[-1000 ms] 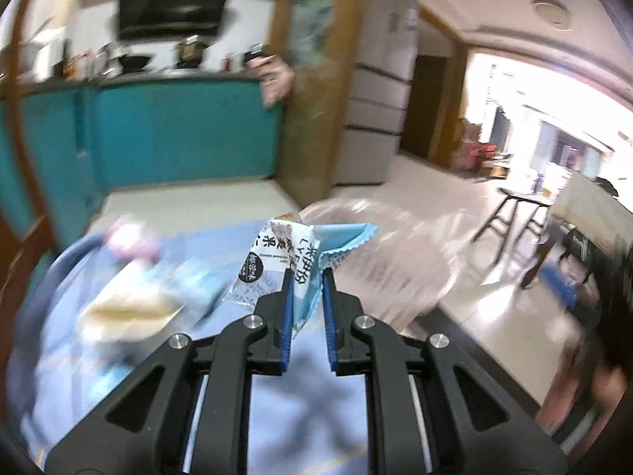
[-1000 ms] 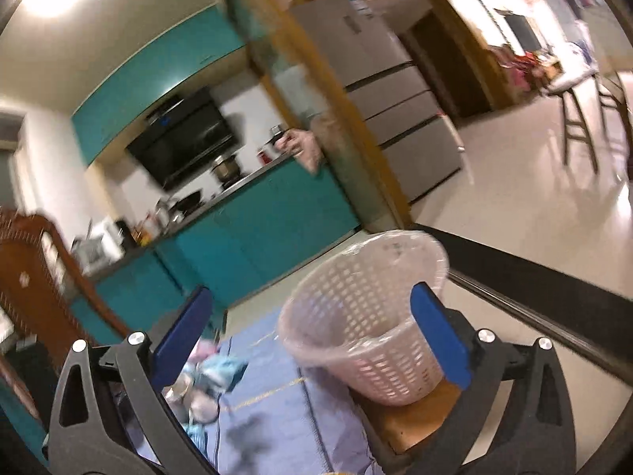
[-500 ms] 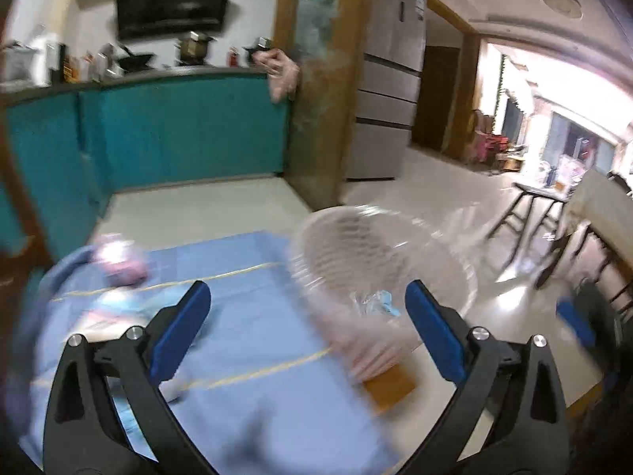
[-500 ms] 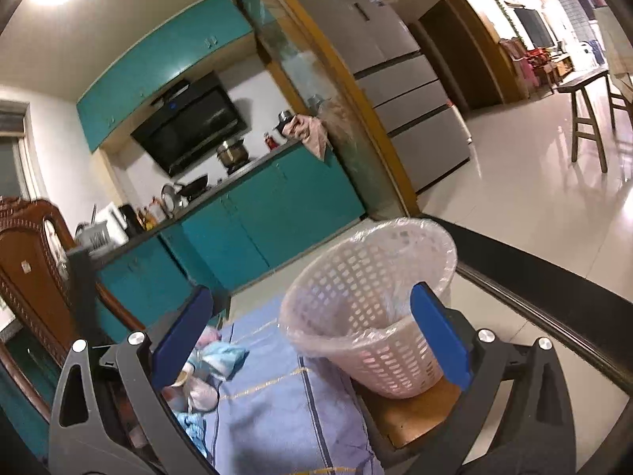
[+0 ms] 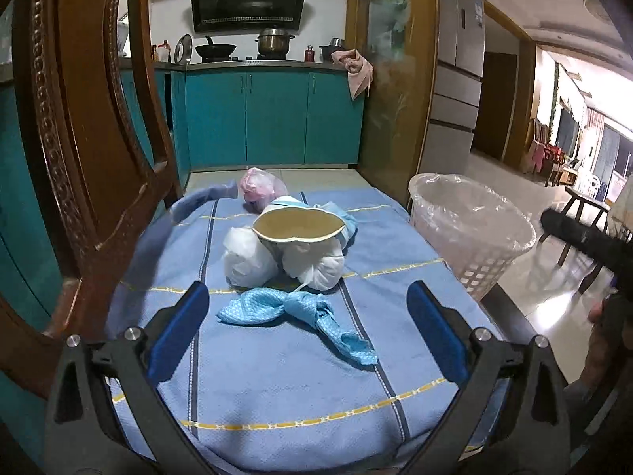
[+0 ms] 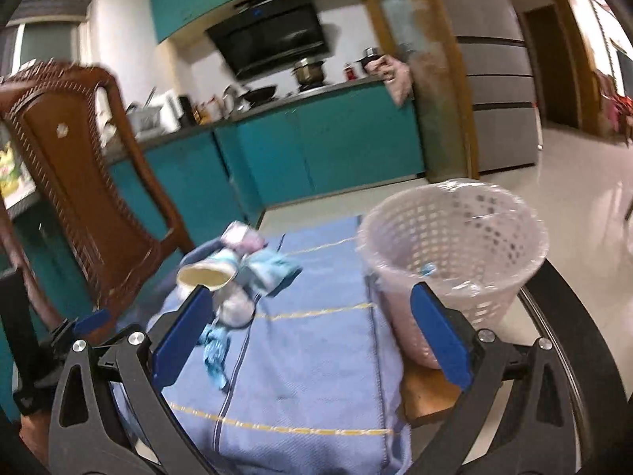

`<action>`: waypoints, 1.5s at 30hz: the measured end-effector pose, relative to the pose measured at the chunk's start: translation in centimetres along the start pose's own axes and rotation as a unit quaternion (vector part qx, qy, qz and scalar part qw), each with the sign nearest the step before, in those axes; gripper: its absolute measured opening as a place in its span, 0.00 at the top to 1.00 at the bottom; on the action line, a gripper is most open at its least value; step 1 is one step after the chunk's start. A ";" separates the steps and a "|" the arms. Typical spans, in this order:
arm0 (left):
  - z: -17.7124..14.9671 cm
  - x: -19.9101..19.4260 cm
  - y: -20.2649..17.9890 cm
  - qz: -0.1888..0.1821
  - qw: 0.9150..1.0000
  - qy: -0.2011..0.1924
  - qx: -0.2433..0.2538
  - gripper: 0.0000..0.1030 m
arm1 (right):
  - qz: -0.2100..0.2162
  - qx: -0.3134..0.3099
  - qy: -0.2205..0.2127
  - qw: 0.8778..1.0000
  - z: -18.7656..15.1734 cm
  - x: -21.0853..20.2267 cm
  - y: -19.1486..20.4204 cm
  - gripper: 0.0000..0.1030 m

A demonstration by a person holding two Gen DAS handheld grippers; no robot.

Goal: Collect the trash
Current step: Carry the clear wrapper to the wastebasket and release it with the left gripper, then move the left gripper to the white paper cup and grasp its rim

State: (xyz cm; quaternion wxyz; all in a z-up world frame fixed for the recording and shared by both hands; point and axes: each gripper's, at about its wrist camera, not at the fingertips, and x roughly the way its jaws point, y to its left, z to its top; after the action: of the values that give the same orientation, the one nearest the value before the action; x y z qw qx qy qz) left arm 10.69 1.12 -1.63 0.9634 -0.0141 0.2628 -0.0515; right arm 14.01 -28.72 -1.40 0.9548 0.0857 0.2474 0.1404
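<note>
My left gripper (image 5: pixel 306 322) is open and empty, low over the blue tablecloth (image 5: pixel 277 388). Just beyond its fingertips lies a crumpled light-blue wipe (image 5: pixel 294 308). Behind the wipe sit two tied white bags (image 5: pixel 247 259), a squashed paper cup (image 5: pixel 296 226) and a pink bag (image 5: pixel 259 187). A white lattice basket (image 5: pixel 472 233) with a clear liner stands to the right. My right gripper (image 6: pixel 312 318) is open and empty too, between the trash pile (image 6: pixel 233 277) on its left and the basket (image 6: pixel 455 245) on its right. A blue scrap (image 6: pixel 427 268) lies inside the basket.
A carved wooden chair (image 5: pixel 91 138) rises close at the table's left side. The basket rests on a brown board (image 6: pixel 429 396) at the table's dark right edge. Teal kitchen cabinets (image 5: pixel 273 118) stand behind. The other hand's black tool (image 5: pixel 589 243) reaches in from the right.
The left gripper, earlier shut on a snack wrapper and blue wipe, opened at the basket and swung left to face the trash pile. The right gripper rolled and shifted left, still open.
</note>
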 end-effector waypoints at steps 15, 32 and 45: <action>2.8 3.7 1.6 0.060 0.998 -0.014 0.032 0.06 | -0.002 0.005 0.010 1.000 0.0 0.2 -0.1 0.05; 5.2 13.5 2.0 0.025 0.996 0.035 0.077 0.97 | -0.003 -0.003 0.026 1.000 0.0 1.0 0.1 0.05; 4.7 -0.2 6.8 0.048 0.987 -0.119 -0.097 0.97 | 0.036 -0.072 0.034 0.996 4.4 6.9 6.4 0.05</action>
State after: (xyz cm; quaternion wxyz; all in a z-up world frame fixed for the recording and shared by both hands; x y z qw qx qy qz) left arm 13.51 7.87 2.16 0.9833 -0.1004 0.1503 0.0228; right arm 20.49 -20.94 0.79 0.9438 0.0210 0.2662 0.1948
